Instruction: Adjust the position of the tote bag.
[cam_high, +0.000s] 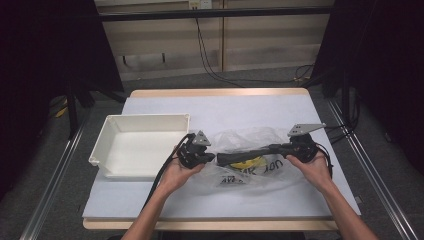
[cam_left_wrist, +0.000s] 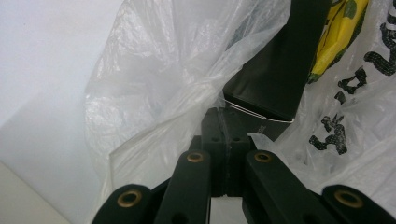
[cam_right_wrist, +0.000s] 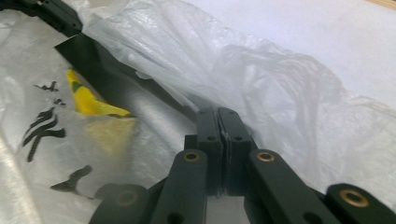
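Your left gripper (cam_high: 216, 158) sits at the left edge of the clear plastic bag (cam_high: 250, 145), just right of the white tray (cam_high: 145, 122). In the left gripper view its jaws are pressed together and pinch a fold of the bag's film (cam_left_wrist: 187, 93) between the pads. Your left hand (cam_high: 181, 172) holds that gripper from below.

Your right gripper (cam_high: 225, 160) reaches leftward across the bag from its right side, so its tips lie close to the left gripper's. In the right gripper view its jaws are also pressed together, with a thin edge of film (cam_right_wrist: 261, 84) caught between them. Your right hand (cam_high: 312, 167) grips the body at the bag's right edge.

The bag lies crumpled on the white mat (cam_high: 240, 107), a little right of centre, touching or nearly touching the tray's right wall. It carries black lettering (cam_high: 272, 166). Inside, a yellow object (cam_high: 246, 163) shows through the film; its shape cannot be made out. A black flat-sided piece (cam_left_wrist: 275, 70) lies just beyond the left jaws, beside the yellow object.

The tray stands upright, left of the bag.
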